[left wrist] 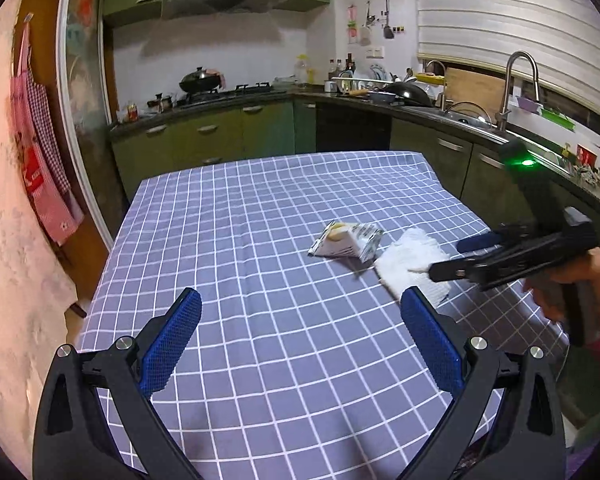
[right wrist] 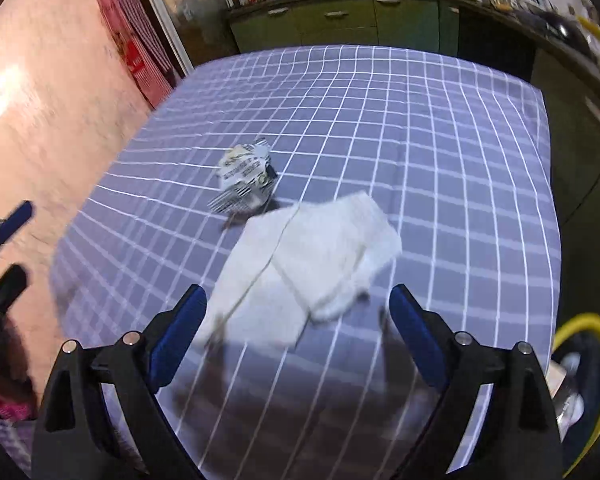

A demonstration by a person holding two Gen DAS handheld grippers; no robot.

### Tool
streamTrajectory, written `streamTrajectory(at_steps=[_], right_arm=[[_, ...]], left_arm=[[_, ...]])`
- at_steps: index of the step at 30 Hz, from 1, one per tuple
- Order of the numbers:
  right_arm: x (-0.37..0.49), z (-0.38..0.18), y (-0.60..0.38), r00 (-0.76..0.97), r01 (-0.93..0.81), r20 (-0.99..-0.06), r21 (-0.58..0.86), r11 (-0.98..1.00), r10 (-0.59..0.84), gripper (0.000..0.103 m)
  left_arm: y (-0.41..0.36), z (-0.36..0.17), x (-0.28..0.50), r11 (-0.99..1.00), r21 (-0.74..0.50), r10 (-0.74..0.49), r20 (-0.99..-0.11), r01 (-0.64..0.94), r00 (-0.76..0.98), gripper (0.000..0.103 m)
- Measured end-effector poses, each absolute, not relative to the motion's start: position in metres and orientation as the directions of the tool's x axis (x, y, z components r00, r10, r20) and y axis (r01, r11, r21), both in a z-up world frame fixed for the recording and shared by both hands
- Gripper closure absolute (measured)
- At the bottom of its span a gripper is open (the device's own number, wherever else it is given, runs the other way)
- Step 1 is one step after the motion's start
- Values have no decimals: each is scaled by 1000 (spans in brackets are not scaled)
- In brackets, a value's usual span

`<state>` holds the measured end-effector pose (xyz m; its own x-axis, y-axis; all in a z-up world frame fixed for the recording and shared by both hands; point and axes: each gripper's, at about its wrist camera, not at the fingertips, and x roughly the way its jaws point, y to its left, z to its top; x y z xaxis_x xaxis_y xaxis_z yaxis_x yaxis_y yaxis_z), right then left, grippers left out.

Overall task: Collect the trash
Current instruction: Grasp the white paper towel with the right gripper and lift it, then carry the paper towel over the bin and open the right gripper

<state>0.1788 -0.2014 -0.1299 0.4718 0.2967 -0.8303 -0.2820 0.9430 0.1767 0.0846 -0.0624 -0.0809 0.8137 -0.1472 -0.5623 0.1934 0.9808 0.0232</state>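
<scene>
A crumpled printed wrapper (left wrist: 346, 242) lies on the blue checked tablecloth (left wrist: 260, 220), with a white paper napkin (left wrist: 410, 266) just right of it. My left gripper (left wrist: 300, 308) is open and empty, above the cloth nearer than both. My right gripper (left wrist: 446, 258) reaches in from the right, open, its fingers over the napkin. In the right wrist view the napkin (right wrist: 308, 264) lies between and ahead of the open right gripper (right wrist: 298, 304), with the wrapper (right wrist: 246, 180) beyond it on the tablecloth (right wrist: 420, 140).
A yellow-rimmed bin (right wrist: 588, 384) with trash inside stands below the table's right edge. Green kitchen cabinets (left wrist: 228, 136), a stove and a sink (left wrist: 472, 120) line the far walls. A pink wall (left wrist: 16, 240) with hanging red checked aprons (left wrist: 40, 160) runs along the left.
</scene>
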Motion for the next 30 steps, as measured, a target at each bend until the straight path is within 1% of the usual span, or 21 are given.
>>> streamTrajectory(at_steps=[2, 6, 9, 11, 13, 14, 15, 16, 17, 18, 19, 22, 30], right_arm=[[191, -136, -190, 477, -293, -841, 122, 948, 256, 15], [201, -148, -174, 475, -303, -857, 56, 951, 201, 15], [204, -154, -169, 470, -308, -865, 28, 951, 178, 20], [205, -155, -167, 472, -311, -865, 18, 950, 171, 26], [203, -155, -165, 472, -312, -864, 22, 950, 176, 36], [201, -154, -166, 472, -312, -864, 23, 950, 176, 39], [200, -153, -166, 474, -312, -862, 23, 950, 177, 45], [198, -153, -167, 478, -311, -860, 24, 950, 178, 55], [197, -152, -167, 481, -309, -858, 27, 951, 181, 61], [195, -151, -168, 483, -307, -854, 41, 951, 193, 79], [193, -149, -169, 483, -307, -851, 55, 950, 206, 91], [183, -144, -172, 507, -293, -837, 58, 954, 207, 96], [133, -104, -196, 582, -270, -764, 143, 952, 280, 96]], left_arm=[[-60, -83, 86, 982, 17, -145, -564, 187, 813, 5], [-53, -88, 88, 984, -3, -148, -570, 179, 808, 5], [-50, -89, 91, 985, -10, -149, -572, 175, 807, 5], [-50, -90, 91, 985, -13, -149, -572, 172, 807, 5], [-49, -90, 92, 985, -16, -148, -573, 169, 806, 5], [-49, -90, 92, 986, -17, -147, -573, 167, 806, 5], [-49, -91, 92, 986, -19, -147, -574, 166, 806, 5], [-49, -91, 91, 986, -19, -146, -575, 166, 805, 5], [-48, -90, 91, 986, -18, -146, -575, 166, 805, 5], [-49, -90, 91, 986, -15, -145, -573, 166, 807, 5], [-49, -90, 91, 986, -14, -144, -572, 167, 807, 5], [-50, -88, 89, 986, -3, -140, -565, 168, 813, 5], [-52, -85, 85, 986, 12, -132, -557, 167, 820, 5]])
